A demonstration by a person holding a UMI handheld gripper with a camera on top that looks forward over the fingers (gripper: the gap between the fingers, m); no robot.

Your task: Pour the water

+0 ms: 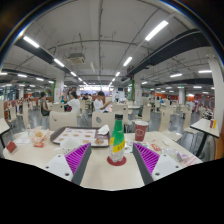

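Green plastic bottle [118, 137] with a yellow label stands upright on the pale table [100, 172], between my gripper [113, 156]'s magenta-padded fingers [77, 155] with a gap either side; I read the fingers as wide apart, holding nothing. A red cup [140, 130] sits just right and farther off.

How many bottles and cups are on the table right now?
2: one green bottle standing between the open gripper fingers, and one red cup just beyond, to its right. Others may be hidden among the clutter.
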